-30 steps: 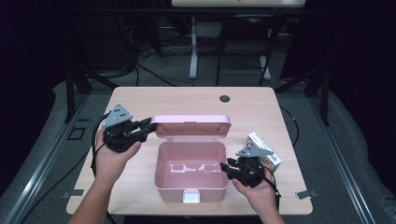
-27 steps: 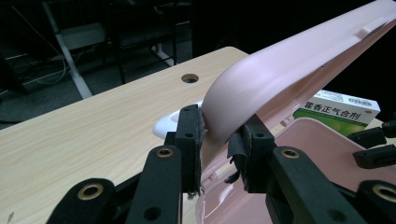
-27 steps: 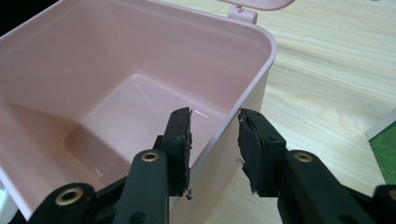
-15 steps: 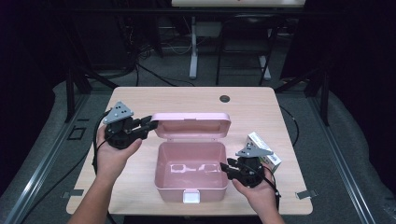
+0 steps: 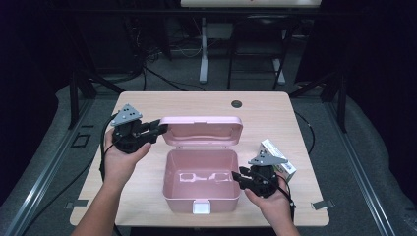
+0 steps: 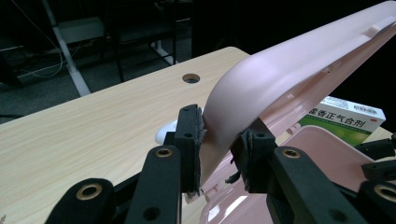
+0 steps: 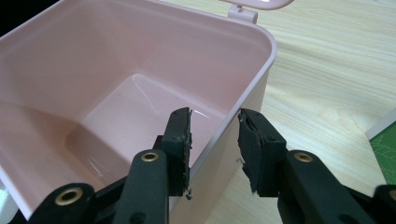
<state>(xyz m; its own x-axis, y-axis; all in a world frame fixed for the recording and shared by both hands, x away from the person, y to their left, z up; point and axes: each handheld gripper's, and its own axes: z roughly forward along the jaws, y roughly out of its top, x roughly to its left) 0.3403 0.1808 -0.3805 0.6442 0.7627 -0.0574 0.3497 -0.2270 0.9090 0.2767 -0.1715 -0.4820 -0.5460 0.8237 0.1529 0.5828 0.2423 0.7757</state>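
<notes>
A pink plastic box (image 5: 201, 200) stands open at the front middle of the table, its inside bare. Its lid (image 5: 201, 130) stands tipped back behind it. My left gripper (image 5: 160, 130) is shut on the lid's left corner; in the left gripper view both pads pinch the curved lid (image 6: 289, 70) at that corner, left gripper (image 6: 219, 149). My right gripper (image 5: 237, 178) grips the box's right wall. In the right gripper view one pad is inside the box (image 7: 116, 70) and one outside, right gripper (image 7: 215, 149).
A white and green medicine carton (image 5: 271, 147) lies on the table just right of the box, behind my right hand, and shows as the carton (image 6: 345, 119) past the lid. A round cable hole (image 5: 236, 103) sits near the table's far edge. The box has a white latch (image 5: 200, 207) in front.
</notes>
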